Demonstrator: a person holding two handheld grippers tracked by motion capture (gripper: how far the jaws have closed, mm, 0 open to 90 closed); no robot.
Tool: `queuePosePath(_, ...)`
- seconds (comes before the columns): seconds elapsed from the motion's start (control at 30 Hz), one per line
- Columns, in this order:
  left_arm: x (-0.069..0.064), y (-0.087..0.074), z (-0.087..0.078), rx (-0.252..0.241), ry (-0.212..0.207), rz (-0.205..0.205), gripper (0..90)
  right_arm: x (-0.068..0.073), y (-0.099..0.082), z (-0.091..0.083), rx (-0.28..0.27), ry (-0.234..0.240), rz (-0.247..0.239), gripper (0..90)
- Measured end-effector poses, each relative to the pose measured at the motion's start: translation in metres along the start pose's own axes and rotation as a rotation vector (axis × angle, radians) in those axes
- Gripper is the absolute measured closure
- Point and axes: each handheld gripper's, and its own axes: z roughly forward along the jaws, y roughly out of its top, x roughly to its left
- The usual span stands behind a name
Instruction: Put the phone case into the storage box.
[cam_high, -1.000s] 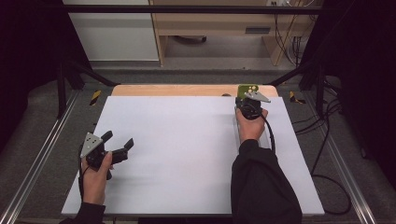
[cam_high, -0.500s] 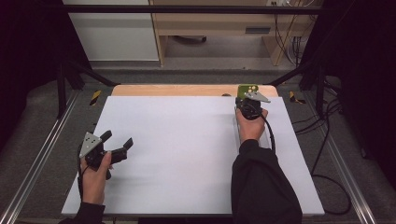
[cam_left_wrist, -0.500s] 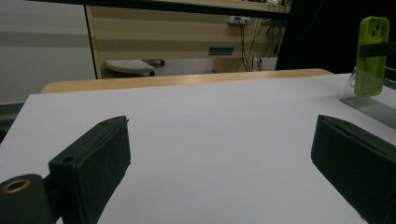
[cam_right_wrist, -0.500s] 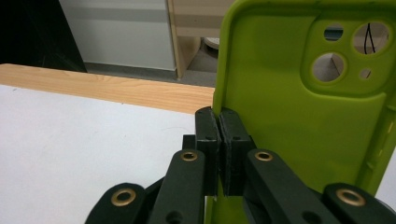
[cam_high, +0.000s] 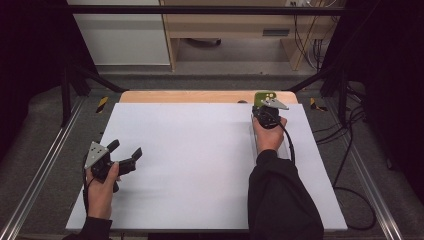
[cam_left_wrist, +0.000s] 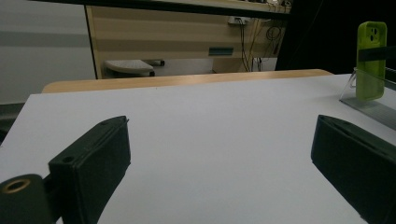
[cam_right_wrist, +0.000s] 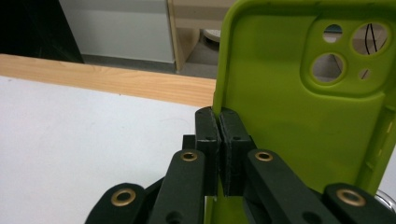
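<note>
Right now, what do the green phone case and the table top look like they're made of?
Green phone case: likely soft silicone or rubbery plastic, matte, with rounded moulded camera holes. Table top: a smooth white matte sheet, plastic or board, hard to say; wood-look edge at the far side.

From above, the left gripper (cam_high: 127, 152) rests near the white table's (cam_high: 200, 160) left edge, jaws spread with nothing between them, while the right gripper (cam_high: 265, 107) sits at the far edge against a green phone case (cam_high: 264, 96)

Upright lime-green phone case (cam_right_wrist: 299, 116), edge pinched
</note>
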Motion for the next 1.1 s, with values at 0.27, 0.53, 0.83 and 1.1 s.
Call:
queuePosePath(0.27, -0.0004, 0.0002, 0.0003, -0.002, -0.003, -0.001, 4.2, 0.0001, -0.0004, -0.0001, 0.013, 0.002, 0.009, 87.8)
queuePosePath(0.53, -0.0005, 0.0002, 0.0006, 0.0, -0.006, -0.002, 4.2, 0.0002, -0.001, 0.0004, 0.028, 0.004, 0.012, 87.7)
queuePosePath(0.83, -0.0021, 0.0003, 0.0016, 0.001, -0.011, 0.0, 4.2, -0.0004, -0.0024, 0.0005, 0.041, 0.01, 0.012, 87.4)
queuePosePath(1.1, -0.0035, 0.0002, 0.0023, 0.001, -0.014, -0.003, 4.2, -0.0009, -0.0037, 0.0005, 0.054, 0.016, 0.014, 87.2)
